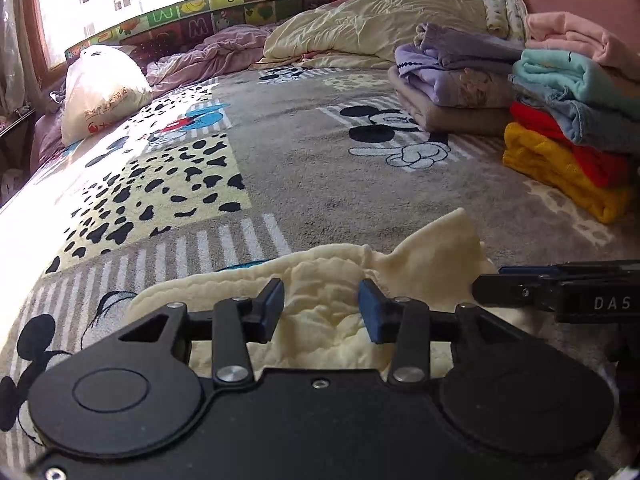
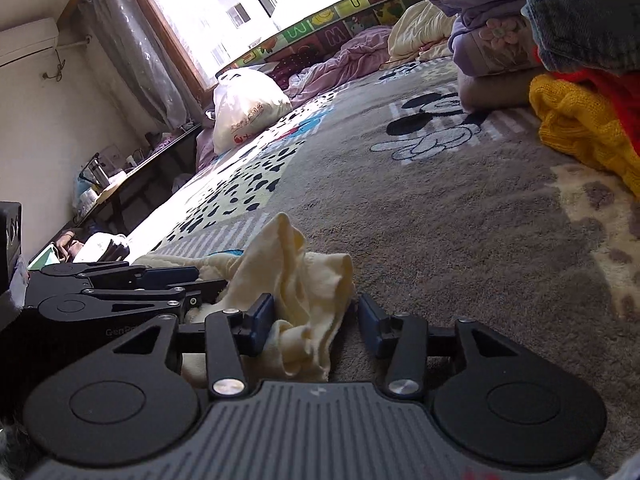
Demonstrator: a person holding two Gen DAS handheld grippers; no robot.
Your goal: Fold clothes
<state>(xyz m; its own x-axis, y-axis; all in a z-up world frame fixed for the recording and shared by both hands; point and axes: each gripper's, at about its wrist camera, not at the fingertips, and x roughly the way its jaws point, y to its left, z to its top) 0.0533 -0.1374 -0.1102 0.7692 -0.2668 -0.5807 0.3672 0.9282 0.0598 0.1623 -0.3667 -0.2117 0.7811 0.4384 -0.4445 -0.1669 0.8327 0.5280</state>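
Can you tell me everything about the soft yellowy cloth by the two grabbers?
The cream cloth looks like soft, fleecy fabric, pale yellow and crumpled into bumpy folds, not yet folded flat. It lies on the grey cartoon-mouse blanket, with one corner sticking up. Bunched parts sit between the open jaws of the left gripper and the right gripper, brushing the right gripper's left pad.

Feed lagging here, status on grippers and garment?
Left hand-held gripper open. Right hand-held gripper open. Cream garment crumpled between both, ungripped. Nothing blocking.
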